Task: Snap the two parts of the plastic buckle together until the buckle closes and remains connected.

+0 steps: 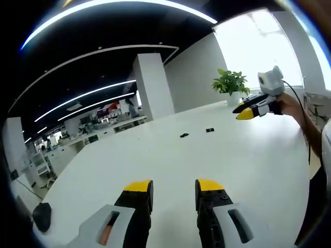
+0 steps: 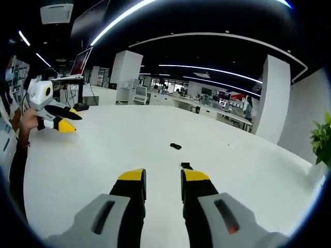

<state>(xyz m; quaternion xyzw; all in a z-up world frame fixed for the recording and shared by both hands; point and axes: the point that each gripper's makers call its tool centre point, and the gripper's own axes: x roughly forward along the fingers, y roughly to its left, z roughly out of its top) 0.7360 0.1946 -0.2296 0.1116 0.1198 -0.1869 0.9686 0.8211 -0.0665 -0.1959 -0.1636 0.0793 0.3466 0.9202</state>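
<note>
In the left gripper view, the left tool (image 1: 174, 188), with yellow-tipped black jaws, is seen rising from the bottom of the frame, jaws spread with bare white counter (image 1: 155, 155) showing between them; nothing is pinched. Two small black plastic buckle parts are seen lying apart on the counter, well beyond the tips, above centre: one buckle part (image 1: 184, 135) just right of centre, the other buckle part (image 1: 209, 129) further right and slightly higher. The right tool (image 1: 243, 113) is seen held above the counter at the upper right of the frame; whether its jaws are spread cannot be told from there. A green potted plant (image 1: 230, 84) is noted behind it.

In the right gripper view, the right tool (image 2: 163, 179) is recorded with jaws parted and empty. One buckle part (image 2: 186, 166) lies just above the right-hand jaw tip, partly hidden by it; the other (image 2: 176, 146) lies further up, near centre. The left tool (image 2: 71, 120) is seen at the left of the frame.
</note>
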